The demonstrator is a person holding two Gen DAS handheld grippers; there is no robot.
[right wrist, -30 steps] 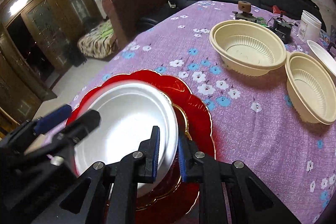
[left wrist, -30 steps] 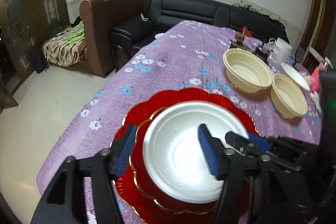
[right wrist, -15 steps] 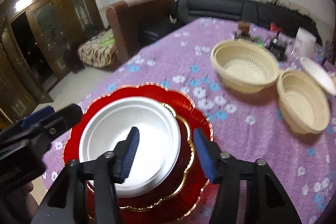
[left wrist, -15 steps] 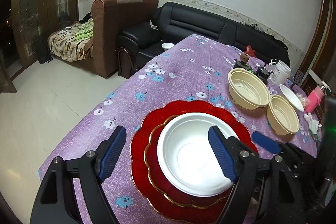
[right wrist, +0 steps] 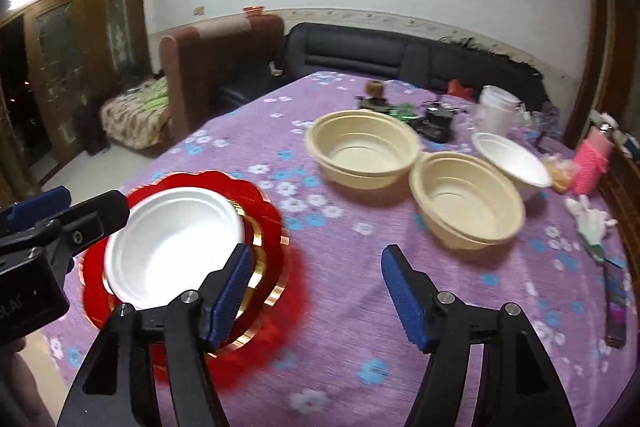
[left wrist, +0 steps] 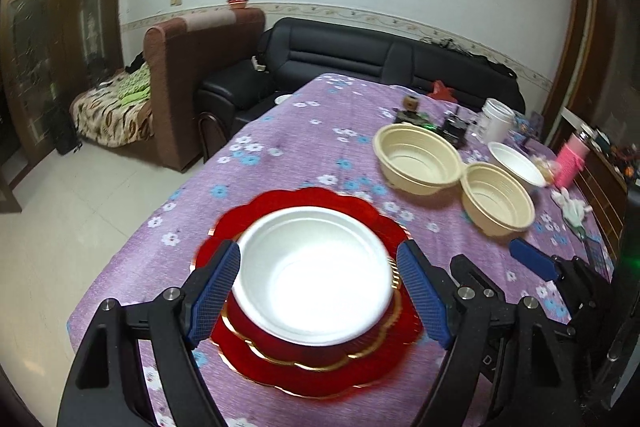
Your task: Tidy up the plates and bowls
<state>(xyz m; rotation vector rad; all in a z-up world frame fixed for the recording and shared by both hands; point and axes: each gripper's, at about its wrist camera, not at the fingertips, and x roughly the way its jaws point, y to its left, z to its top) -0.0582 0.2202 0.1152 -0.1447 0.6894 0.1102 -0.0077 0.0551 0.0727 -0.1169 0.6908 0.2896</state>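
Note:
A white plate (left wrist: 312, 275) lies on stacked red gold-rimmed plates (left wrist: 304, 371) at the near end of the purple floral table; it also shows in the right wrist view (right wrist: 172, 247). My left gripper (left wrist: 318, 299) is open and empty, raised above the white plate. My right gripper (right wrist: 316, 291) is open and empty, above bare cloth to the right of the red plates (right wrist: 268, 227). Two cream bowls (right wrist: 362, 147) (right wrist: 466, 201) and a small white bowl (right wrist: 510, 159) sit farther back on the right.
A white jar (right wrist: 496, 111), small dark gadgets (right wrist: 436, 121), a pink object (right wrist: 592, 163) and a dark flat item (right wrist: 614, 295) crowd the table's far right. A black sofa (left wrist: 360, 59) and brown armchair (left wrist: 192, 67) stand beyond the table. Floor lies to the left.
My right gripper let go of the white plate's rim, opened wide and moved up and right. My left gripper opened wider and pulled back and up. The white plate now rests on the red plates.

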